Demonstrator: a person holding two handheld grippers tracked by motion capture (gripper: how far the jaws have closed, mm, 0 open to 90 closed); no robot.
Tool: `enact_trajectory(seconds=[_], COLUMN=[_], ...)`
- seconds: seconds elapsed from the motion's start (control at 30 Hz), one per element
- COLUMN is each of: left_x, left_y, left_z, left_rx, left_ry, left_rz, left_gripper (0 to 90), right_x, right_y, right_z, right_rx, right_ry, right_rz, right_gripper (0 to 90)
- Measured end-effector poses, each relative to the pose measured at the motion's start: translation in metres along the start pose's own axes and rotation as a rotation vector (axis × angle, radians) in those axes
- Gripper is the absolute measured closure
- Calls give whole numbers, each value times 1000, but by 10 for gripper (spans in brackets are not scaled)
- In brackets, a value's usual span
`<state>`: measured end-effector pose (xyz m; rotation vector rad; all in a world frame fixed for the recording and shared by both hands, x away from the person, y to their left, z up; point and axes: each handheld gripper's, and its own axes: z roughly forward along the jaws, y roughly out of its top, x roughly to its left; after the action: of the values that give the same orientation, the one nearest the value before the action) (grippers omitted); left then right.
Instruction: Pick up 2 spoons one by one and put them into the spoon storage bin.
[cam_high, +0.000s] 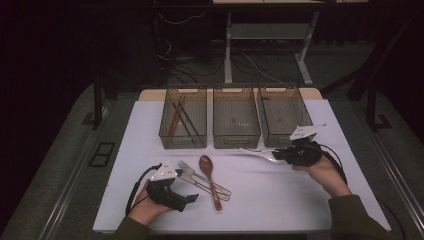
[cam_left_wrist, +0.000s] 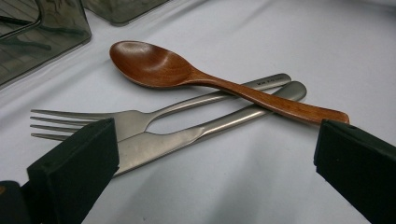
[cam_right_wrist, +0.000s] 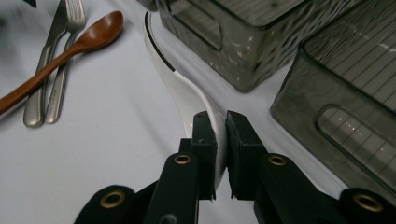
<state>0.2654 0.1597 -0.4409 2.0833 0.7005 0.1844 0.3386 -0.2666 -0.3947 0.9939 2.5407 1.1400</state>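
My right gripper (cam_high: 286, 154) (cam_right_wrist: 220, 135) is shut on a white spoon (cam_high: 257, 154) (cam_right_wrist: 177, 84), which it holds a little above the white table in front of the right bin (cam_high: 280, 140). The spoon's long end points left, away from the jaws. A wooden spoon (cam_high: 209, 175) (cam_left_wrist: 154, 65) lies across a metal fork (cam_high: 187, 169) (cam_left_wrist: 130, 119) and a metal knife (cam_high: 210, 187) (cam_left_wrist: 187, 137) at the table's front left. My left gripper (cam_high: 186, 186) (cam_left_wrist: 215, 172) sits low beside them, open, its jaws wide on either side of the cutlery and touching none of it.
Three dark see-through bins stand in a row at the back: the left bin (cam_high: 183, 140) holds chopsticks (cam_high: 176, 117), and the middle bin (cam_high: 236, 140) stands beside it. In the right gripper view two bins (cam_right_wrist: 219, 37) (cam_right_wrist: 345, 93) stand close to the right of the spoon.
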Motion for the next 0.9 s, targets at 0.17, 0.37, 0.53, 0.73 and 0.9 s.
enact_trajectory(seconds=[0.17, 0.37, 0.53, 0.73, 0.9], left_x=[0, 0, 0, -1, 0], left_y=[0, 0, 0, 1, 0], left_z=[0, 0, 0, -1, -1], left_rx=[0, -2, -10, -16, -17], left_ry=[0, 0, 0, 0, -2], left_rz=[0, 0, -4, -4, -7], left_gripper=[0, 0, 0, 0, 0], right_x=[0, 0, 1, 2, -3], right_y=[7, 16, 26, 42, 54], right_z=[-1, -1, 0, -1, 1], right_rx=[-22, -42, -52, -81, -98], right_ry=[-14, -23, -32, -43, -48], right_rz=[5, 3, -14, -34, -26], right_gripper=[819, 819, 819, 818, 818])
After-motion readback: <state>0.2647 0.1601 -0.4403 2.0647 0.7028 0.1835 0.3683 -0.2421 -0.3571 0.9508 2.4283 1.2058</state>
